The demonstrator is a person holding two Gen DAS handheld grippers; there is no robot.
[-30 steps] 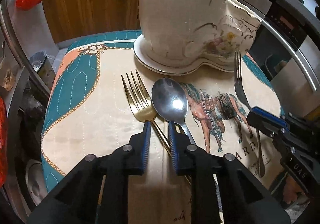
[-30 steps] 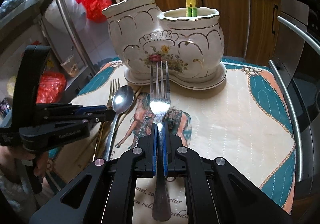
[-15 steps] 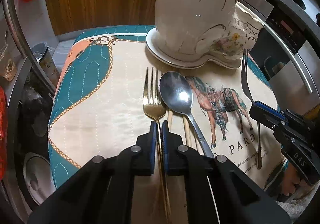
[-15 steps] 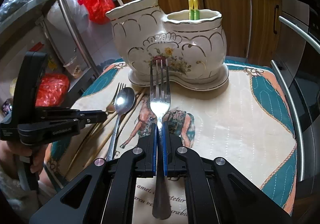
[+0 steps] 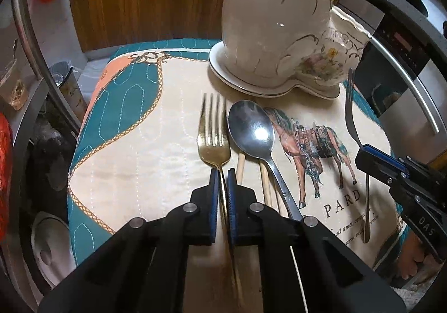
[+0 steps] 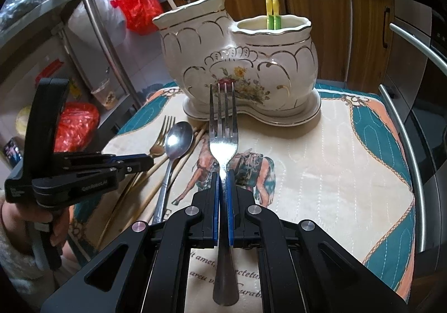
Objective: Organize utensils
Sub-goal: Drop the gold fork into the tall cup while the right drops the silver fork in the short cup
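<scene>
left gripper was clamped on the gold fork, tines toward the ceramic utensil holder | right gripper was clamped on the silver fork, held above the horse-print mat | steel spoon lay just beside the gold fork, over wooden chopsticks | yellow-green utensils stood in the holder's right compartment

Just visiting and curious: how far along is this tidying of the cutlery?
Barely begun. The holder has only yellow-green handles in its right cup. In hand: left gripper is shut on the gold fork, right gripper on the silver fork. Left on the mat: spoon and chopsticks.
</scene>
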